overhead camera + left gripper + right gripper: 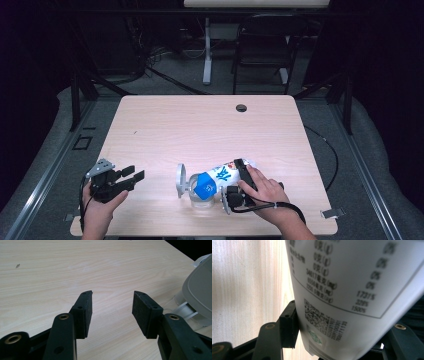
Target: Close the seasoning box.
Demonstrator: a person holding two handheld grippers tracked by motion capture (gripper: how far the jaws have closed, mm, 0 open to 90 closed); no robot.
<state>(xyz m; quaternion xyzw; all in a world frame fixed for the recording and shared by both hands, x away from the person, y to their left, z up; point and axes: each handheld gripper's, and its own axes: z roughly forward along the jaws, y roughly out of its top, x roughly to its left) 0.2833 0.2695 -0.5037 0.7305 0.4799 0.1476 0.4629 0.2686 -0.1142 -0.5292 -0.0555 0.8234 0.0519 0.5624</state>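
The high view showed a pale wooden desk (210,125) with the person's two hands at its near edge. The right gripper (240,181) lay across a white pouch (220,176) with blue print, near the middle of the near edge, and the right hand (267,194) covered the gripper from the near-right side. In the right gripper view the pouch's white back, with a printed table and a small square code, stood between the two black jaws; the left jaw's pad (288,325) pressed against the pouch's side, while the other jaw was hidden behind the pouch. The jaws stood wide, pinching the pouch across its width.

The pouch lay tipped over, its long axis running from the desk's near-left toward the right, slightly away from the near edge. Its left end met a clear container (200,197) with a grey lid (181,181) swung up at that container's left side. Whether anything was inside the container could not be told.

The left gripper (131,176) rested near the desk's near-left corner, held in the left hand (102,202) and pointing right toward the container, well apart from it. In the left gripper view its jaws were spread with only bare wood between them, and the grey lid (200,287) showed at the right edge of that view.
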